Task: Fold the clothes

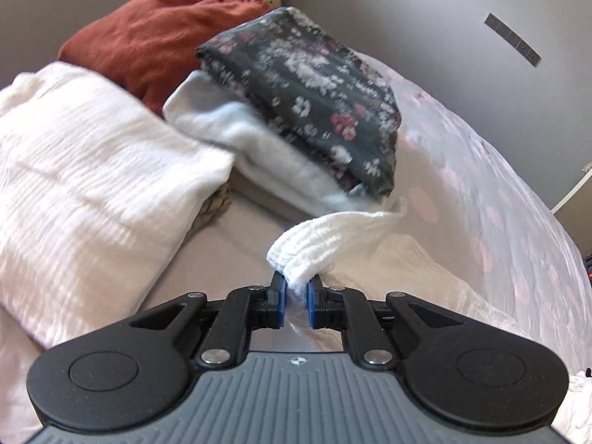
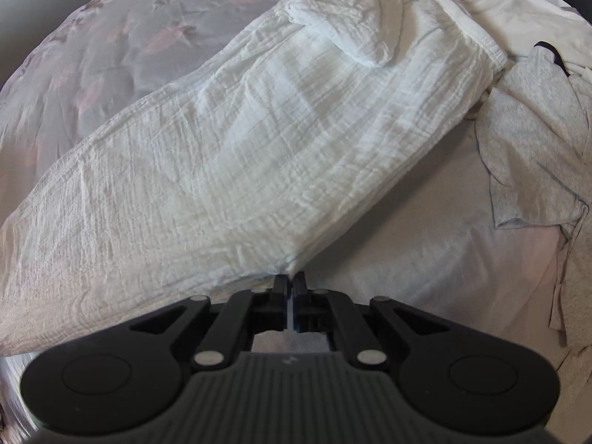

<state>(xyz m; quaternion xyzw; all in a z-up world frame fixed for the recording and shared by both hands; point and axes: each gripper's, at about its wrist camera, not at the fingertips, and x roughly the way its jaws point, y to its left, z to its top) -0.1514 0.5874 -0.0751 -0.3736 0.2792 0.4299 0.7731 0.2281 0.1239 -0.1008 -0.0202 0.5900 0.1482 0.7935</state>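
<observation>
Item: white crinkled garment point(image 2: 236, 140), spread long across a bed point(image 2: 111, 48) with a floral cover, mid-fold. Finished work, by the look of it: a stack at the head of the bed, with a dark floral piece point(image 1: 307, 100) lying on a folded white piece point(image 1: 255, 148), a rust-coloured piece point(image 1: 155, 37) behind them, and a further white crinkled bundle point(image 1: 85, 170) beside them. Outstanding: the white garment in hand, plus a grey garment point(image 2: 532, 148) and other pale cloth heaped loose at the far right of the right view, none of it folded. Progress judged at roughly halfway or a little beyond. Left claw point(image 1: 296, 296): jaws drawn nearly together, pinching a bunched, elastic-looking hem of the white garment, which stands up out of the blue pads point(image 1: 282, 301) and is lifted off the bed. Right claw point(image 2: 290, 286): jaws closed almost flat, clamping a thin corner of the same garment at its near edge, the cloth running away from the tips toward the far end of the bed. One small flap point(image 2: 355, 33) lies already turned over onto the garment near its far end.
</observation>
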